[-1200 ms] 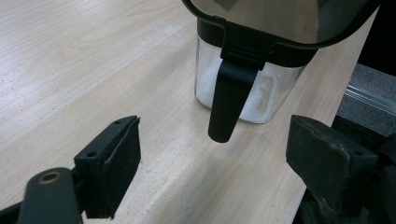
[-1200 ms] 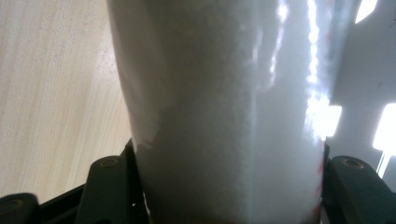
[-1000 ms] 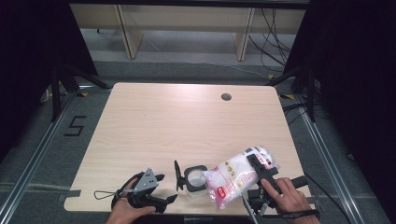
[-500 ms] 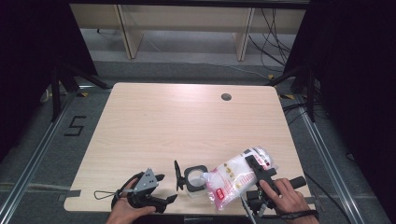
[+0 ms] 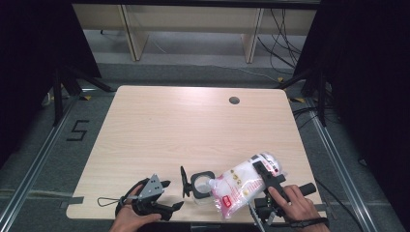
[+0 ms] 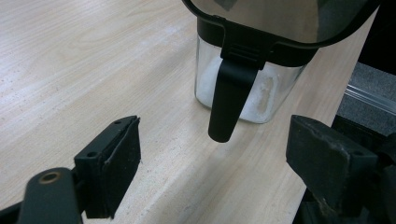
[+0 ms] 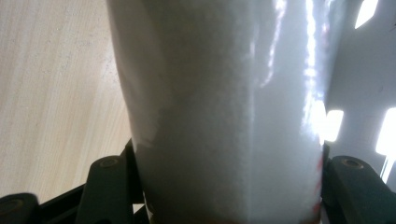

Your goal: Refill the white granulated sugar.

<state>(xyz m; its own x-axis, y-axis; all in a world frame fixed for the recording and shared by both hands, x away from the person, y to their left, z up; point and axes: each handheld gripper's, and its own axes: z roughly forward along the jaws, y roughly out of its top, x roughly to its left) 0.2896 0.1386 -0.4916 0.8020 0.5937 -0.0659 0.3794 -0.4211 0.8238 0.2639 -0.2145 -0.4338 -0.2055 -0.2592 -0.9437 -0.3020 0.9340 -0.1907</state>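
A clear bag of white grains with a red label lies tilted near the table's front edge, its lower end toward a glass jar. My right gripper is shut on the bag, which bulges between both pads. The jar has a black rim and holds a little white powder at its bottom. Its hinged lid stands open. My left gripper is to the left of the jar, and its jaws are open and apart from it, with nothing between them.
The light wooden table has a round cable hole at the back right. Jar and bag sit close to the front edge. Dark floor, rails and shelf legs surround the table.
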